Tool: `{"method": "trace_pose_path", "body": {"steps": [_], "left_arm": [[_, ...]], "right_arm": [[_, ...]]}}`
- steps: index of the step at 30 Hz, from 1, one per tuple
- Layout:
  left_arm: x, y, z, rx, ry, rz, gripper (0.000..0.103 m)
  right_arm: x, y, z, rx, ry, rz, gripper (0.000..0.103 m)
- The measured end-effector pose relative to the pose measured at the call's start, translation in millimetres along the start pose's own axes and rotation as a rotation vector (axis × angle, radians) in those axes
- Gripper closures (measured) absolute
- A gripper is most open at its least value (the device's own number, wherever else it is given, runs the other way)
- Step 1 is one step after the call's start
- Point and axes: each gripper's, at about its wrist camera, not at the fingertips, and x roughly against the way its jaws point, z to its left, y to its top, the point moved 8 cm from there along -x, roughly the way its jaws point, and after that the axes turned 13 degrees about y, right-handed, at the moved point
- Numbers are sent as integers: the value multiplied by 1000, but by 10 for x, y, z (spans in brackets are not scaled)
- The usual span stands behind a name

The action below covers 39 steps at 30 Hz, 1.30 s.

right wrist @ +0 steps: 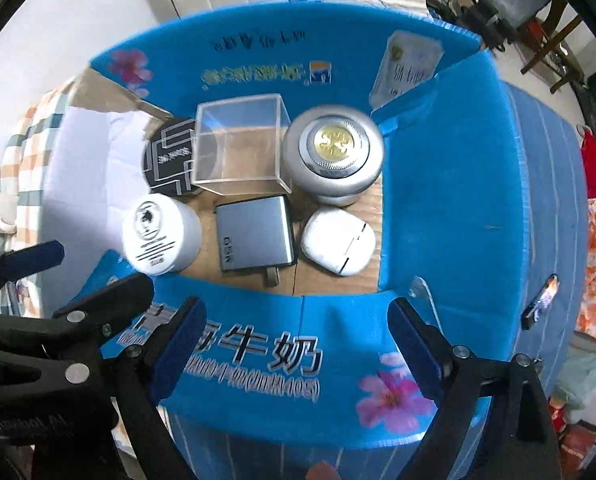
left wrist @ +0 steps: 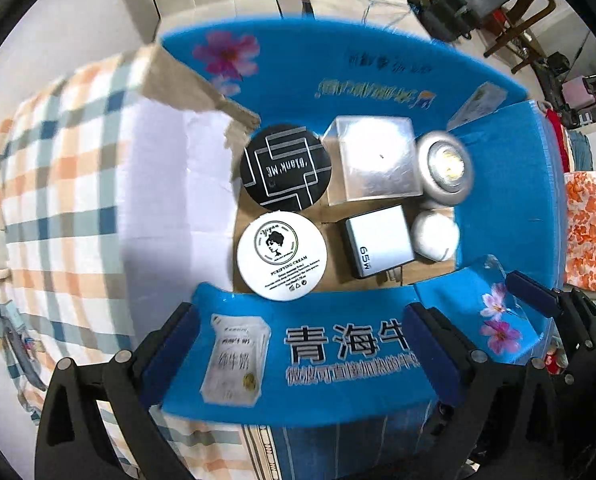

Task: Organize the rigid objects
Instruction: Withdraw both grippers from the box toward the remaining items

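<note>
1. Black fingers with dark blue pads sit at the bottom of both views, right up close.
2. Both fingers of the left gripper (left wrist: 298,344) are spread wide apart and hold nothing. They hang over the near flap of the blue cardboard box (left wrist: 338,360).
3. Both fingers of the right gripper (right wrist: 298,344) are spread wide too and hold nothing. They hang over the same near flap, which has big letters and pink flowers on it.
4. That box is open at the top, and six hard things lie inside on its brown bottom.
5. At the back left is the flat round black tin with white lines (left wrist: 285,167).
6. Next to it, in the back middle, is the clear plastic cube box (right wrist: 240,146). It seems to touch the black tin.
7. At the back right is the round silver push light with a gold middle (right wrist: 334,158). It stands just beside the clear cube.
8. At the front left is the round white cream jar with a black picture on its lid (left wrist: 281,255).
9. In the front middle is the grey square charger block (right wrist: 254,236), with its plug prongs toward the near flap.
10. At the front right is the small white earbud case (right wrist: 338,242), just below the silver light.
11. Outside the box, on the left, is a checked cloth in orange, blue and white (left wrist: 58,184).
</note>
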Motion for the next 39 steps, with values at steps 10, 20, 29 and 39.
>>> {"method": "trace_pose_path", "body": {"steps": [10, 20, 29, 39], "left_arm": [[660, -38, 159, 62, 19, -162, 0], [1274, -204, 146, 93, 37, -313, 0], [1519, -199, -100, 81, 32, -362, 0], [1321, 249, -1408, -87, -33, -337, 0]], "right_arm": [[859, -283, 173, 55, 17, -109, 9], [1725, -516, 283, 88, 42, -221, 9], [1991, -670, 83, 54, 90, -262, 9], [2106, -973, -1492, -232, 15, -299, 9]]}}
